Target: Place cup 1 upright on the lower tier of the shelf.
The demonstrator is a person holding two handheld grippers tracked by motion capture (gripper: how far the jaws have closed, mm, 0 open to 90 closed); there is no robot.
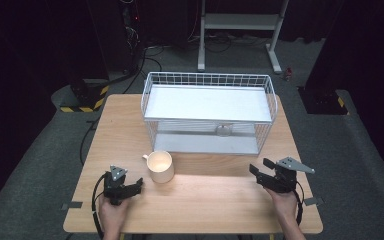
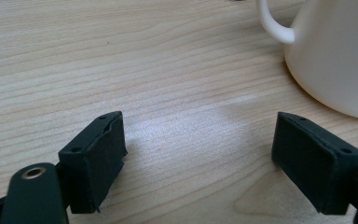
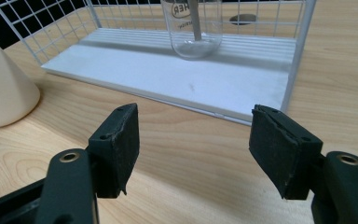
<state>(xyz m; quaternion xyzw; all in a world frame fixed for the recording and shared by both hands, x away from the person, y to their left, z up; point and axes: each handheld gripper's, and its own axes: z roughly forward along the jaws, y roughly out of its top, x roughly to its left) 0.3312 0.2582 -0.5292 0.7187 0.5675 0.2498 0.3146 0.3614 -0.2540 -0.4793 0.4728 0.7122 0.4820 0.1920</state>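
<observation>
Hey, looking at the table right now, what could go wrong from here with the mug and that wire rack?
1. The cream mug stands close beside the open left hand-held gripper; a sideways sweep could knock it over.
2. The clear glass jar sits on the lower shelf of the white wire rack, under the upper shelf; the open right hand-held gripper reaching in could hit the wires or tip the jar.

Dark room around me, grey floor (image 1: 370,150). Beyond my wooden table (image 1: 205,200) stands a white metal stand (image 1: 240,22); black cables (image 1: 150,55) trail nearby.
</observation>
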